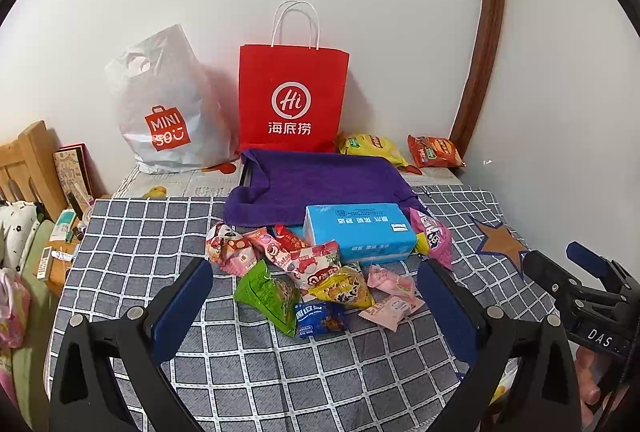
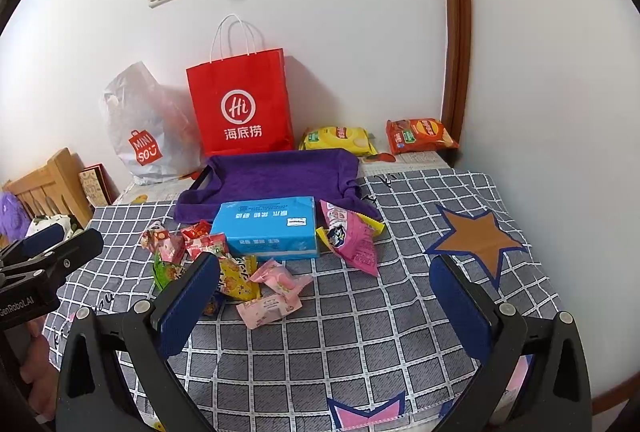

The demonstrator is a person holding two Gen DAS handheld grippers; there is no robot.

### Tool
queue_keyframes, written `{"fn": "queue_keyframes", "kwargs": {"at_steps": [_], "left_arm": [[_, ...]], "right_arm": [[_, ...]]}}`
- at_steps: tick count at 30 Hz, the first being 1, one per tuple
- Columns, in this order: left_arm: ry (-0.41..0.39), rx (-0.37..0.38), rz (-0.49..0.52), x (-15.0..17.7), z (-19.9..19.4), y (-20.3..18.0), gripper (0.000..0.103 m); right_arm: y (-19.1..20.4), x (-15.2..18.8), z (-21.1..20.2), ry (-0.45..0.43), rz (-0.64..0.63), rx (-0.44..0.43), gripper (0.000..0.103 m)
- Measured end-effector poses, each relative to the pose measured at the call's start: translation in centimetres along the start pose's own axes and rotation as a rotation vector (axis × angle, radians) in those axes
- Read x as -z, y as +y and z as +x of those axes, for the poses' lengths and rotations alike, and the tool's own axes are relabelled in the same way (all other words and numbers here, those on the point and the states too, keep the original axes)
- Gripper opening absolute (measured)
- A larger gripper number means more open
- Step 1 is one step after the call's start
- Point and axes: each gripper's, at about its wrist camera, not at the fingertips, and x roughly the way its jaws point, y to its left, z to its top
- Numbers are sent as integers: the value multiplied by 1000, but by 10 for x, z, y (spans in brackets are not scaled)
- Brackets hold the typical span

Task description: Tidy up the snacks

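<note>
Both grippers, left (image 1: 316,296) and right (image 2: 324,292), released, hovering low in frame. Snacks (image 1: 304,272) unsorted at centre. Next, likely: pick one.

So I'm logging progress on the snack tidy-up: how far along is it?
Barely begun. Done: possibly only the yellow chip bag and orange chip bag, lying by the wall beyond the purple towel. In hand: nothing; left hand-held gripper and right hand-held gripper are open. Left: the snack pile around the tissue pack.
</note>
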Motion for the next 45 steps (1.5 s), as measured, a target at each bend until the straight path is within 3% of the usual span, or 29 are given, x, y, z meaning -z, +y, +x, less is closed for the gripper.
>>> {"fn": "queue_keyframes", "kwargs": {"at_steps": [45], "left_arm": [[-14,8,-10,4,-4,3,102]], "right_arm": [[6,1,-9,-16,-17,-3,103]]}}
